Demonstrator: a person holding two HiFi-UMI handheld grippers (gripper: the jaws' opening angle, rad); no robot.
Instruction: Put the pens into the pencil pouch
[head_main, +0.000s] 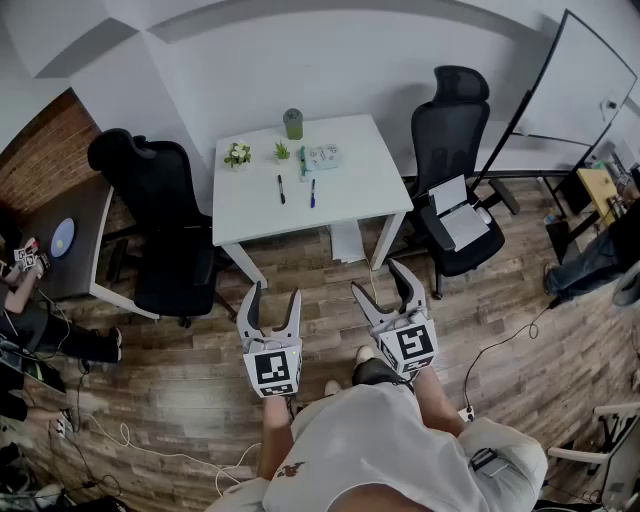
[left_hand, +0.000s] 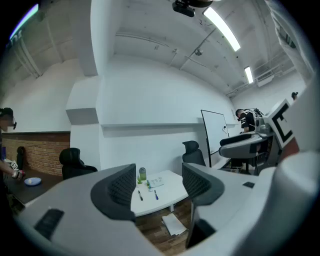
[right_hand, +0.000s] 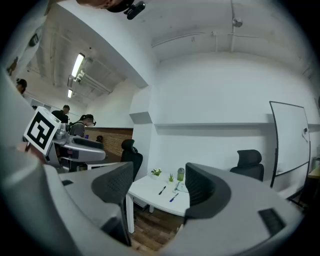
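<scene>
Pens, two of them, lie side by side but apart on the white counter (head_main: 350, 200), well ahead of the person: a black pen (head_main: 281, 189) on the left and a blue pen (head_main: 312, 193) on the right, both pointing roughly toward the far edge. Just behind them lies the pale pencil pouch (head_main: 322, 157); its printed pattern is too small to read. Left of the pouch stand two small potted plants (head_main: 237, 154) (head_main: 282, 151), and a green cup (head_main: 292, 123) stands at the back edge.

The left tongs (head_main: 275, 292) and right tongs (head_main: 375, 276) are held level over the wooden floor (head_main: 300, 290), short of the counter. Both stand wide apart with nothing between them; each gripper view shows the counter and pens far off in the gap. Each marker cube (head_main: 273, 368) (head_main: 414, 345) bears a black-and-white square code, not lettering.

Black office chairs (head_main: 160, 230) (head_main: 450, 150) flank the counter; the right one has papers (head_main: 458, 215) on its seat
</scene>
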